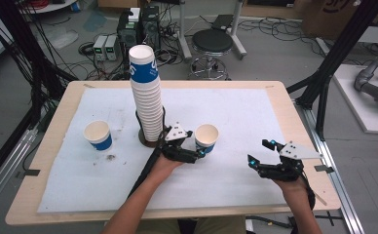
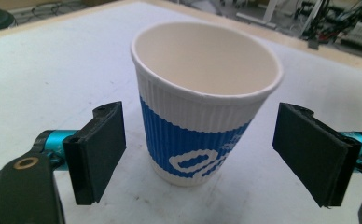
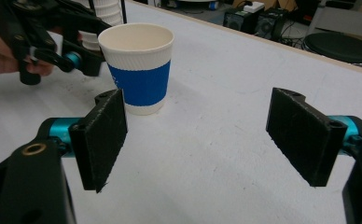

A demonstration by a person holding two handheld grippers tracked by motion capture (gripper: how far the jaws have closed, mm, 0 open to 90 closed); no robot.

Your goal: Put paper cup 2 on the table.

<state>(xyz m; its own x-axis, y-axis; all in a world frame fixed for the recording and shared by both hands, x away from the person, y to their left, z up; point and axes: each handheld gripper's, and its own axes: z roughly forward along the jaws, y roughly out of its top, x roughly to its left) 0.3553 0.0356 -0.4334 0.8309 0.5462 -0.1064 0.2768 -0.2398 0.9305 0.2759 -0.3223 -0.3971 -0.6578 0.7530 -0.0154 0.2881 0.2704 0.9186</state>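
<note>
A white paper cup with a blue band (image 2: 202, 116) stands upright on the white mat, empty, between the jaws of my left gripper (image 2: 205, 156). Both pads (image 2: 100, 149) stand clear of its sides, so the gripper is open. In the high view the same cup (image 1: 206, 137) sits mid-table with my left gripper (image 1: 197, 144) at its left side. My right gripper (image 1: 260, 152) hovers open over the mat's right part, nothing between its jaws. The right gripper view (image 3: 195, 140) looks toward the cup (image 3: 139, 70) and the left gripper (image 3: 83, 60) beside it.
A tall stack of the same cups (image 1: 145, 97) rises just left of my left hand, on a dark base. A single cup (image 1: 98, 135) stands further left. The white mat (image 1: 236, 107) covers a wooden table (image 1: 55, 117). A stool (image 1: 211, 44) and cables lie beyond.
</note>
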